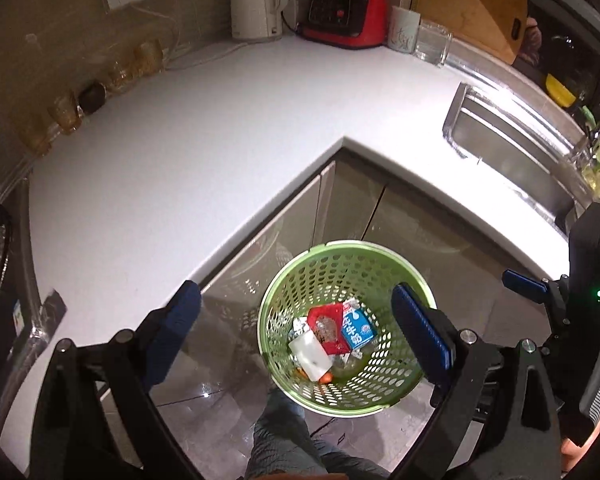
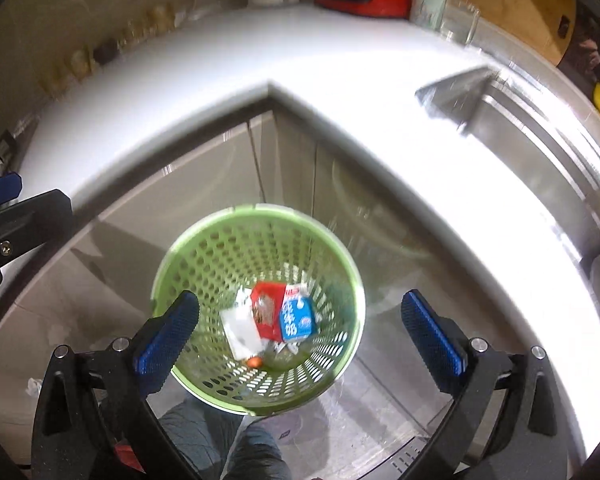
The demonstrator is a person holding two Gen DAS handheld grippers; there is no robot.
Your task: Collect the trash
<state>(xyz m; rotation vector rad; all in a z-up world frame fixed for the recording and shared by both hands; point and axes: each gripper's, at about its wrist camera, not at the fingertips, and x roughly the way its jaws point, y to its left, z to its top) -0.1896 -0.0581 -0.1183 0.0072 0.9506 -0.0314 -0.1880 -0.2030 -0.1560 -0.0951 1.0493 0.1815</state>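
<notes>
A green perforated basket (image 1: 384,384) stands on the floor in the inner corner of the cabinets, also in the right wrist view (image 2: 204,264). Inside lie a blue-and-white milk carton (image 1: 358,330) (image 2: 298,318), a red packet (image 1: 326,330) (image 2: 266,312), a white container (image 1: 310,354) (image 2: 240,330) and a small orange piece (image 2: 254,362). My left gripper (image 1: 300,336) hangs open above the basket with nothing between its blue pads. Higher over the same basket, my right gripper (image 2: 300,338) is open and empty too; it shows at the right edge of the left wrist view (image 1: 526,286).
A white L-shaped countertop (image 1: 204,160) wraps the corner, with a steel sink (image 1: 512,148) on the right. At the back stand a white kettle (image 1: 256,2), a red appliance (image 1: 346,16), a mug (image 1: 404,28) and a glass (image 1: 434,42). A person's trouser leg (image 1: 280,436) stands below the basket.
</notes>
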